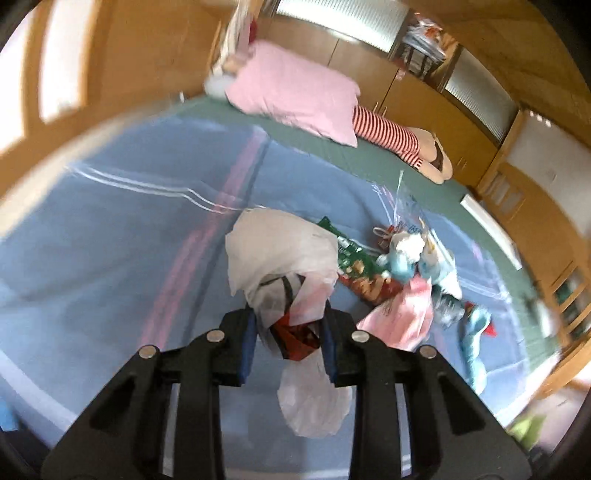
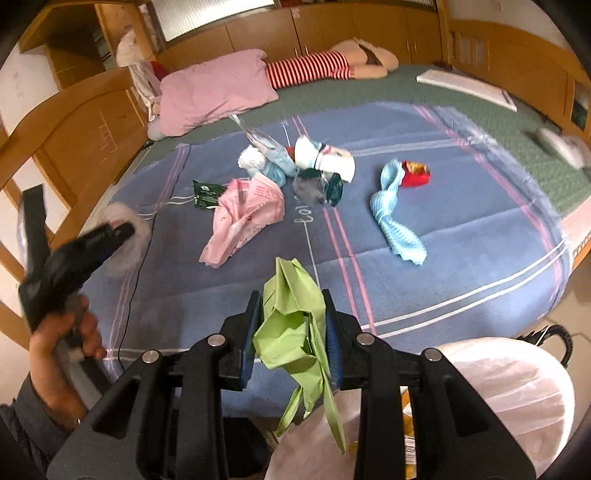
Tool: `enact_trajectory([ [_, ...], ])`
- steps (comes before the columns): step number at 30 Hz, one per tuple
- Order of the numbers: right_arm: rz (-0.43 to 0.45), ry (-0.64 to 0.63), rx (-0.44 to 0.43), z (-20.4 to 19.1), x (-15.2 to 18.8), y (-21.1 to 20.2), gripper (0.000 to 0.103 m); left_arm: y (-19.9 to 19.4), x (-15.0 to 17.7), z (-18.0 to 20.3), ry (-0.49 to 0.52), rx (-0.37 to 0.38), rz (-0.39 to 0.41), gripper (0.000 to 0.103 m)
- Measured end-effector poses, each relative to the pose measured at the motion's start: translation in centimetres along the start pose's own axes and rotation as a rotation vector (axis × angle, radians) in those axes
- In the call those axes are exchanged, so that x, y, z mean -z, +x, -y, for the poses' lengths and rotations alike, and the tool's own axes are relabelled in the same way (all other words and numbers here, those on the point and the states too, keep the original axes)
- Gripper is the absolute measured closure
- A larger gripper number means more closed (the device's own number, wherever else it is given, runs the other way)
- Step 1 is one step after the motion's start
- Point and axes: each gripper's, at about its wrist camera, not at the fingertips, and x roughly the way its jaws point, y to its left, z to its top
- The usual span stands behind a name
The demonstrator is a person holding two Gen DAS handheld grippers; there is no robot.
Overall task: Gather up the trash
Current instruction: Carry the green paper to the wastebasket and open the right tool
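Observation:
My left gripper (image 1: pixel 290 332) is shut on a crumpled white plastic bag (image 1: pixel 280 254) with a red wrapper (image 1: pixel 295 338) inside it, held above the blue blanket (image 1: pixel 110 229). It also shows blurred at the left of the right wrist view (image 2: pixel 110 232). My right gripper (image 2: pixel 293 325) is shut on a crumpled green paper (image 2: pixel 291 321), above a white trash bag (image 2: pixel 509 398) at lower right. Trash lies on the bed: a pink bag (image 2: pixel 243 214), a green wrapper (image 2: pixel 205 194), a red wrapper (image 2: pixel 415 173), clear plastic (image 2: pixel 310 188).
A light blue sock (image 2: pixel 395 218), white socks (image 2: pixel 325 155) and a pink pillow (image 2: pixel 214 94) lie on the bed. A striped doll (image 2: pixel 325 66) lies by the wooden headboard (image 2: pixel 369 26). A white box (image 2: pixel 465 86) sits at the far right.

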Motion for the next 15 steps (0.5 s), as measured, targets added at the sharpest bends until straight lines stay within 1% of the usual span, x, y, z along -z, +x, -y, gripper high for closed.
enact_trajectory([
  [1,0.016,-0.016,0.005,-0.2,0.2,-0.6,0.071,-1.6,1.4,0.6,0.045,-0.042,0.028,0.073],
  [2,0.032,-0.034,0.012,-0.5,0.4,-1.2,0.071,-2.4,2.2,1.0,0.074,-0.065,0.044,0.073],
  [4,0.049,-0.054,0.021,-0.8,0.9,-1.9,0.071,-4.3,3.9,1.9,0.119,-0.083,0.074,0.073],
  [6,0.046,-0.066,0.022,-1.1,1.5,-2.2,0.071,-6.1,5.7,2.7,0.151,-0.06,0.088,0.072],
  [8,0.038,-0.074,0.012,-1.4,1.9,-2.6,0.071,-6.6,6.5,2.9,0.167,-0.03,0.077,0.072],
  [11,0.064,-0.098,0.003,-1.9,2.3,-4.2,0.071,-7.3,7.3,2.0,0.126,0.034,0.035,0.072],
  [15,0.095,-0.086,0.008,-1.4,2.4,-6.0,0.071,-7.8,7.4,1.4,0.072,0.07,0.013,0.071],
])
